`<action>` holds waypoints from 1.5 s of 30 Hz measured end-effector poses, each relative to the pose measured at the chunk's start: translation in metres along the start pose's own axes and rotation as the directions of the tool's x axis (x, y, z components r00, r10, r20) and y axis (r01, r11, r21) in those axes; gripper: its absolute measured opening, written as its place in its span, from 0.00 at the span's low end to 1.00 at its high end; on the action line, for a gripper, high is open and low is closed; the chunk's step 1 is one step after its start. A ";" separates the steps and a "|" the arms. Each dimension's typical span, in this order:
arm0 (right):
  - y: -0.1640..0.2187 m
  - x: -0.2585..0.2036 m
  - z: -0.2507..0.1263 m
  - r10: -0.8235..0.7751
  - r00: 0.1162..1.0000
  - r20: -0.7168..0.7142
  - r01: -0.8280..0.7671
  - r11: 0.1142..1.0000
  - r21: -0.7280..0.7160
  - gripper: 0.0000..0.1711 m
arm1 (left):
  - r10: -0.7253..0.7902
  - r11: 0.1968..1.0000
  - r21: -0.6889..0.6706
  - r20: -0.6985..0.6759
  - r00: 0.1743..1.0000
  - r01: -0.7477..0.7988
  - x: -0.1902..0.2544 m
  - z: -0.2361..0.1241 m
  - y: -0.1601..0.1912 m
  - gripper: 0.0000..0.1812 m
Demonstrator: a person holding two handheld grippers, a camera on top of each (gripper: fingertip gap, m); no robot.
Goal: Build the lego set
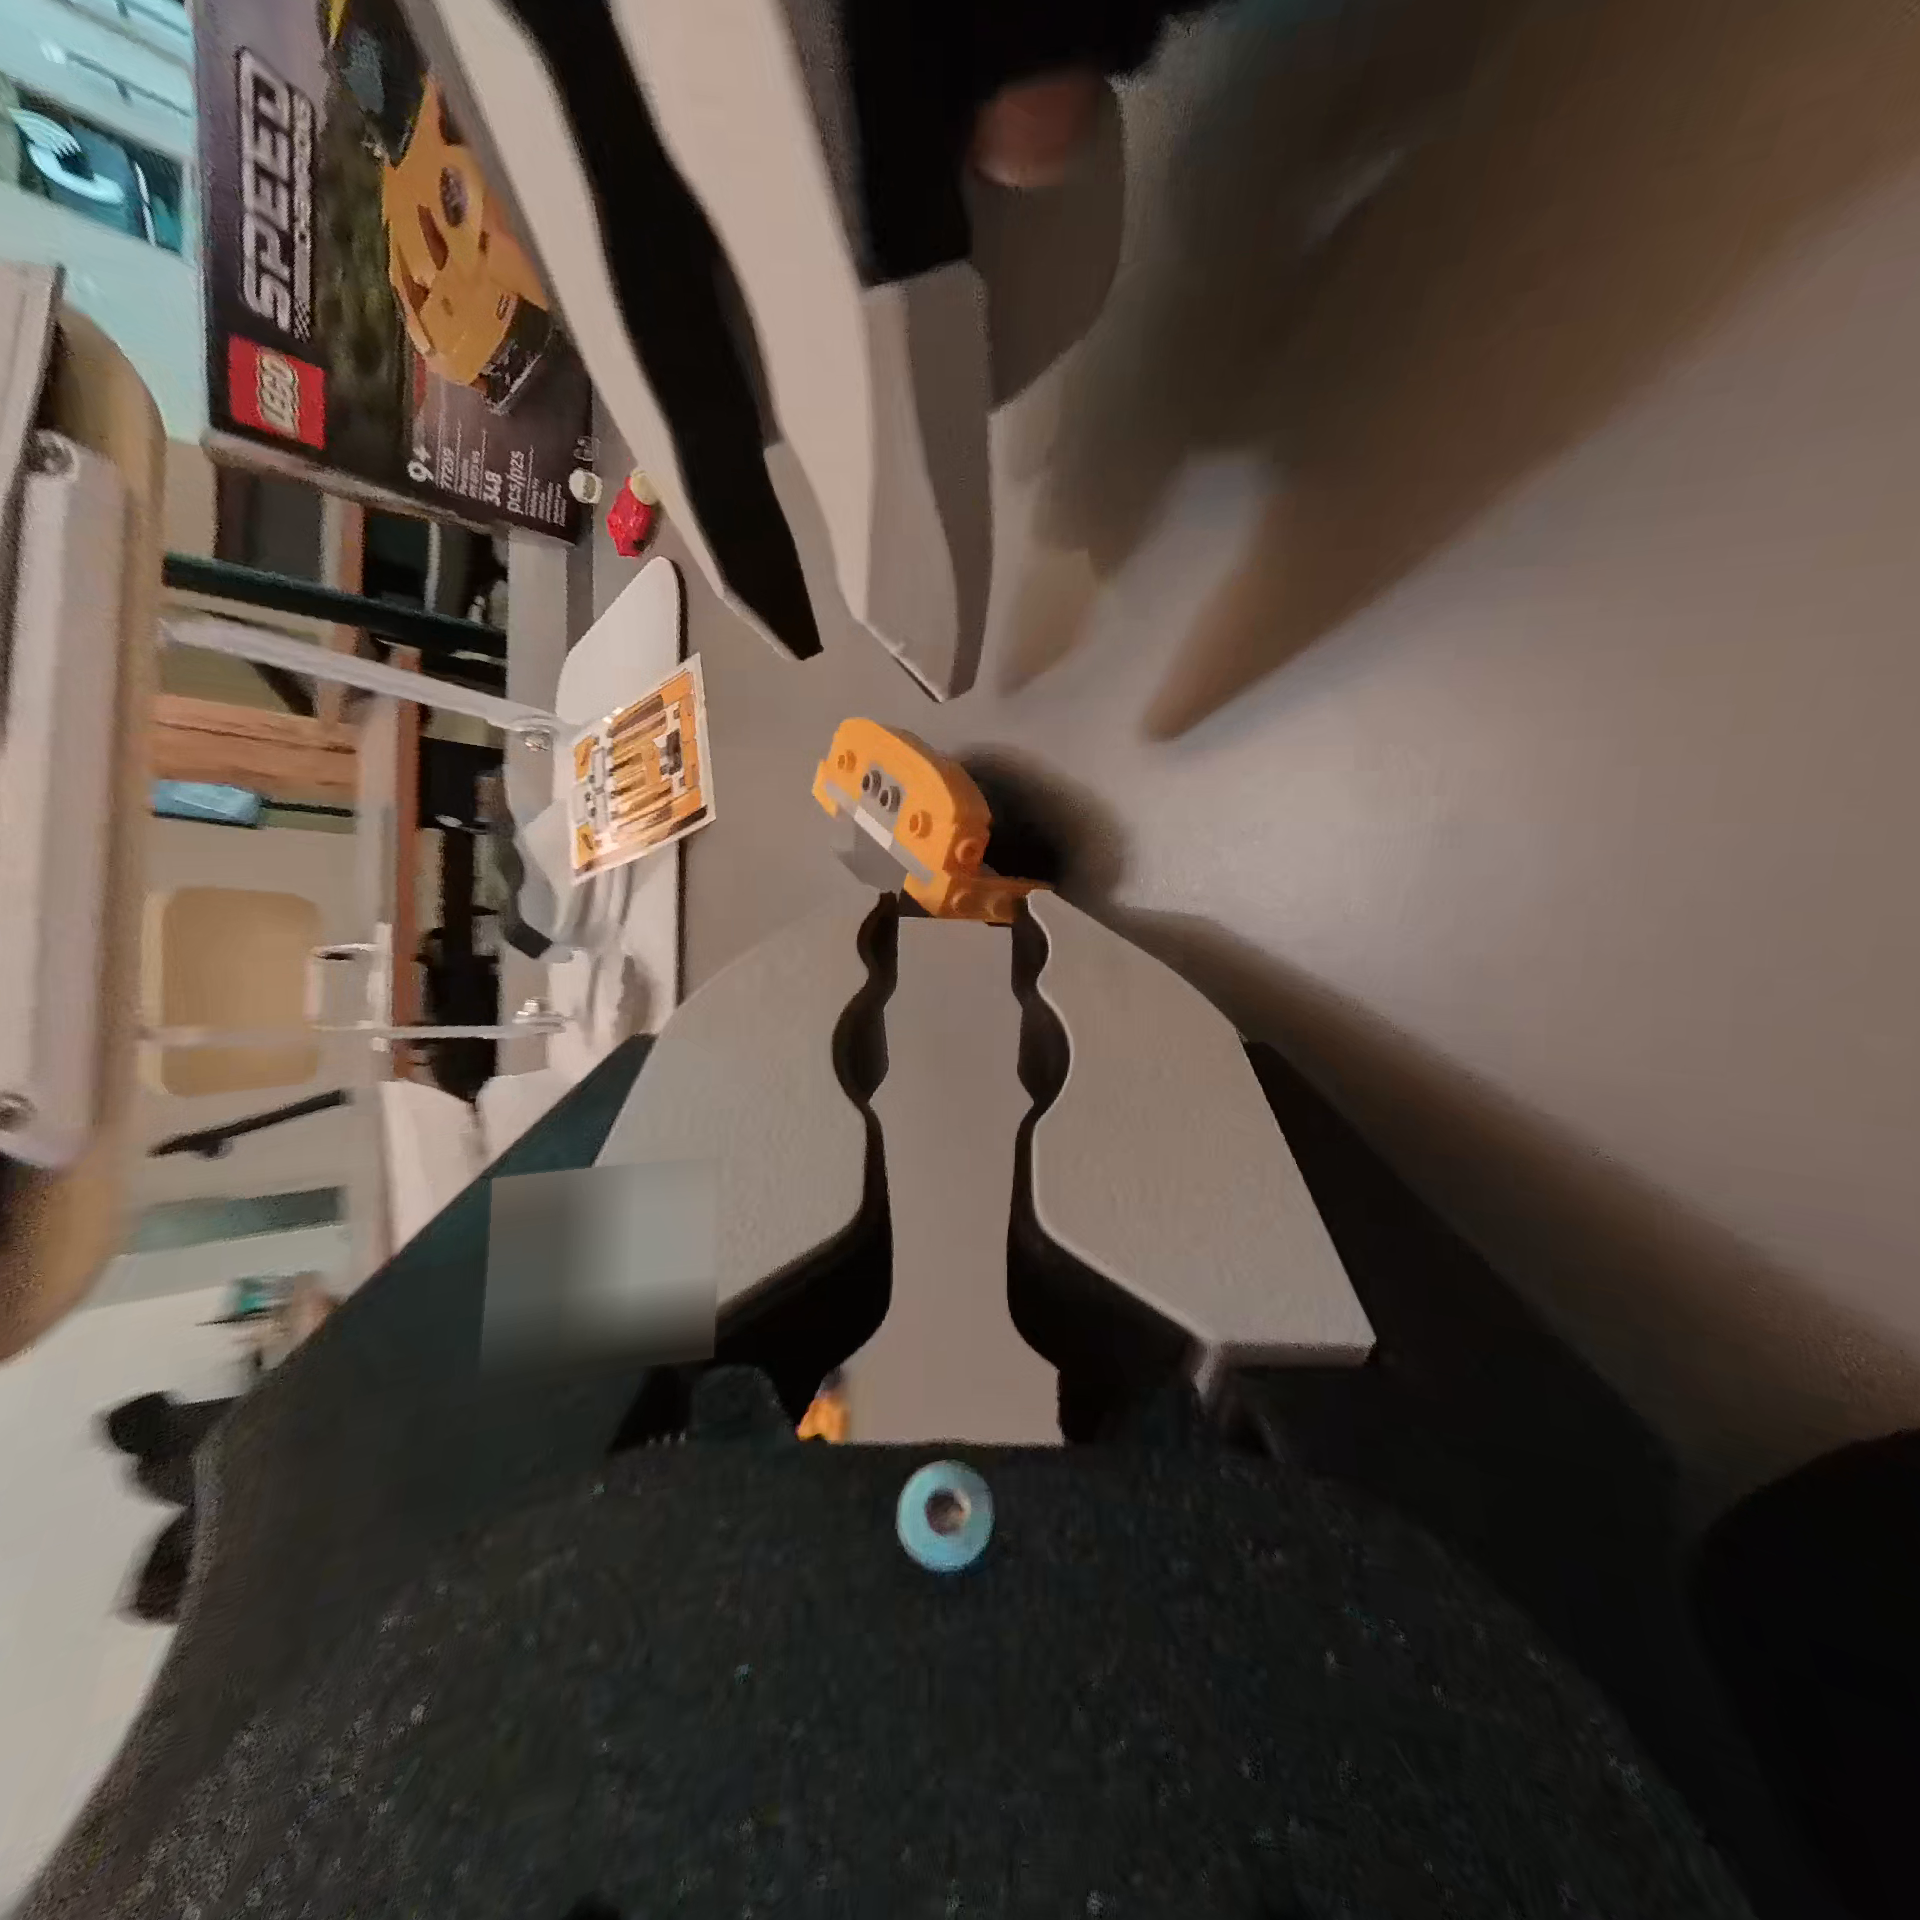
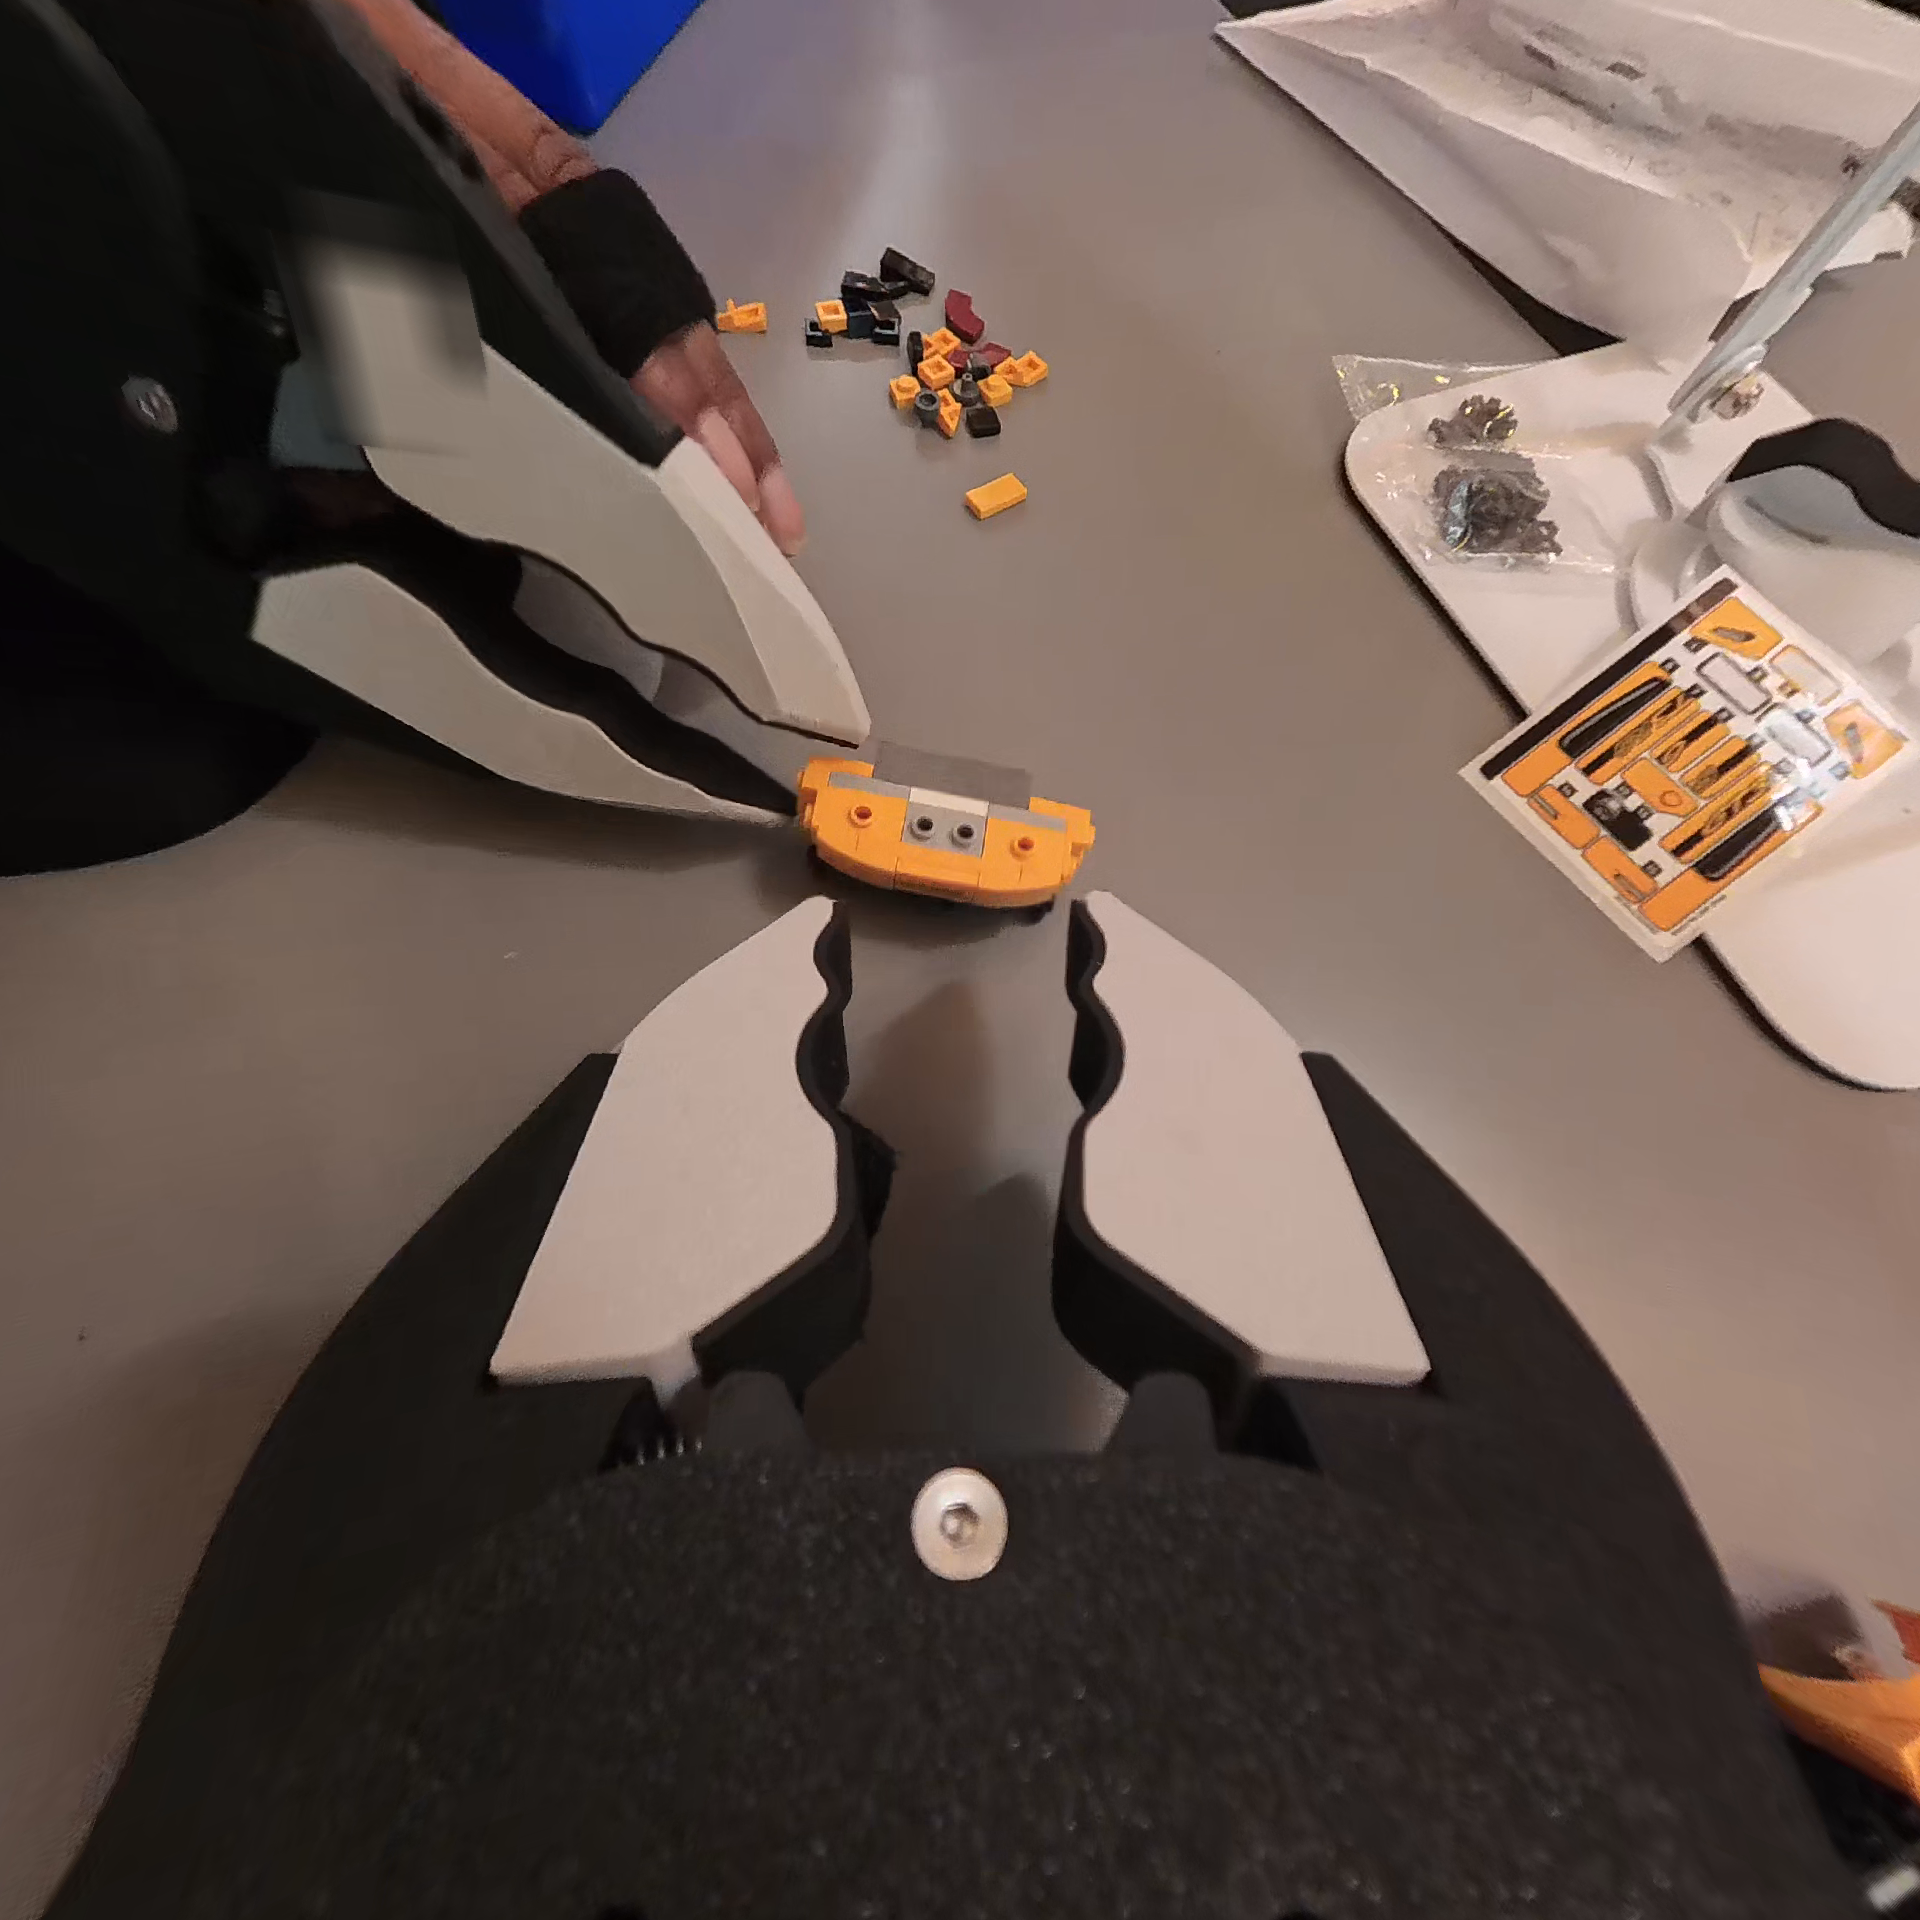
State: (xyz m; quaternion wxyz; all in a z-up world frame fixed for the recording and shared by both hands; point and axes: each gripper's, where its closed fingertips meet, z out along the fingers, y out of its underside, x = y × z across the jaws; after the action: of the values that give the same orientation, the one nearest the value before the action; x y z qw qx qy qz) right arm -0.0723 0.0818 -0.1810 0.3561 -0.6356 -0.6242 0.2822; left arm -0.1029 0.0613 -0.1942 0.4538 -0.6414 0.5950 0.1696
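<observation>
Orange lego assembly sits on the grey table. Left gripper, nearly closed, pinches its left end. Right gripper hangs half open just before it, holding nothing. Loose bricks lie beyond.

we read the place as an office or lab work area: a plain grey table carries a white desk stand base with a metal arm. behind the table edge we see light wood chairs, a dark handrail and large windows. a boxed set, a sticker sheet and loose bricks mark it as an assembly station.
</observation>
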 end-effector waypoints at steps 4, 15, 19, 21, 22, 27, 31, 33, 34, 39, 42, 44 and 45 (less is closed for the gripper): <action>-0.009 0.001 0.000 -0.156 0.986 0.052 0.155 0.988 0.019 0.28 | -0.298 0.944 0.108 -0.128 0.946 0.312 -0.005 -0.006 -0.011 0.17; 0.004 -0.004 0.031 -0.473 0.735 0.486 0.603 0.784 -0.148 0.26 | -0.648 0.617 0.220 -0.402 0.647 0.755 -0.022 -0.020 -0.014 0.18; 0.007 -0.002 0.028 -0.366 0.823 0.435 0.492 0.841 -0.224 0.24 | -0.675 0.579 0.226 -0.406 0.616 0.783 -0.027 -0.020 -0.010 0.16; 0.010 0.002 0.024 -0.310 0.894 0.322 0.404 0.869 -0.286 0.24 | -0.680 0.580 0.222 -0.398 0.616 0.784 -0.028 -0.019 -0.009 0.16; 0.011 0.002 0.022 -0.281 0.924 0.260 0.355 0.883 -0.308 0.24 | -0.680 0.580 0.221 -0.398 0.616 0.784 -0.027 -0.019 -0.009 0.16; 0.011 -0.007 0.022 -0.196 0.973 0.122 0.224 0.928 -0.297 0.25 | -0.694 0.569 0.228 -0.384 0.610 0.790 -0.030 -0.019 -0.008 0.16; -0.022 0.003 0.009 -0.128 0.989 0.077 0.137 0.982 -0.129 0.32 | -0.724 0.527 0.281 -0.347 0.597 0.802 -0.043 -0.024 -0.005 0.14; -0.057 0.022 -0.006 -0.114 0.993 -0.033 0.115 0.993 0.023 0.31 | -0.754 0.494 0.329 -0.300 0.585 0.805 -0.056 -0.028 0.000 0.12; -0.074 0.035 -0.014 -0.107 0.989 -0.104 0.116 0.989 0.090 0.29 | -0.770 0.476 0.350 -0.277 0.574 0.807 -0.062 -0.030 0.003 0.11; -0.155 0.100 -0.061 0.018 0.913 -0.408 0.149 0.916 0.373 0.17 | -0.828 0.434 0.437 -0.151 0.540 0.788 -0.086 -0.041 0.020 0.04; -0.196 0.133 -0.086 0.112 0.854 -0.508 0.182 0.850 0.494 0.08 | -0.839 0.443 0.477 -0.078 0.539 0.759 -0.096 -0.046 0.027 0.00; -0.217 0.152 -0.097 0.179 0.820 -0.544 0.192 0.810 0.555 0.02 | -0.843 0.450 0.492 -0.041 0.536 0.745 -0.100 -0.049 0.031 0.00; -0.224 0.161 -0.100 0.207 0.807 -0.552 0.191 0.794 0.577 0.00 | -0.845 0.452 0.495 -0.027 0.534 0.742 -0.102 -0.049 0.033 0.00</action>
State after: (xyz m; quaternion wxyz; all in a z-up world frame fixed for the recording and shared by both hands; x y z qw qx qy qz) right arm -0.1148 0.2249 0.0716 0.7149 -0.5450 -0.3545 0.2572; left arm -0.1733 0.0887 -0.1034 0.6777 -0.6975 0.1896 -0.1351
